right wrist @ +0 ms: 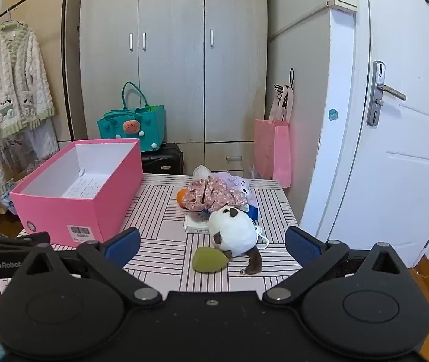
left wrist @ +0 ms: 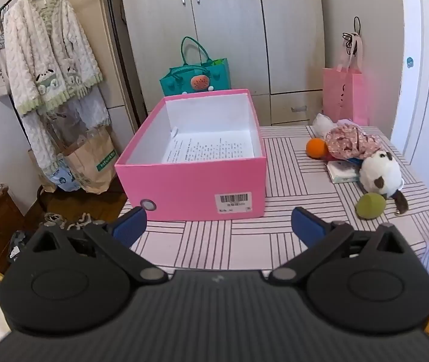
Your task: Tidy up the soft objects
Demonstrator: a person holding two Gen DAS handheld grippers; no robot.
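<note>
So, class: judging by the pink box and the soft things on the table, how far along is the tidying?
Done: nothing yet. The pink box holds only a printed sheet.
In hand: nothing. The left gripper and right gripper are both open and empty.
Left: everything. The plush toy, green ball, orange ball and floral cloth lie on the table beside the box.

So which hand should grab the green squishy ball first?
Probably the right gripper: it is open, and the green ball lies just ahead between its fingers. The left gripper faces the pink box, with the ball off to its side.
</note>
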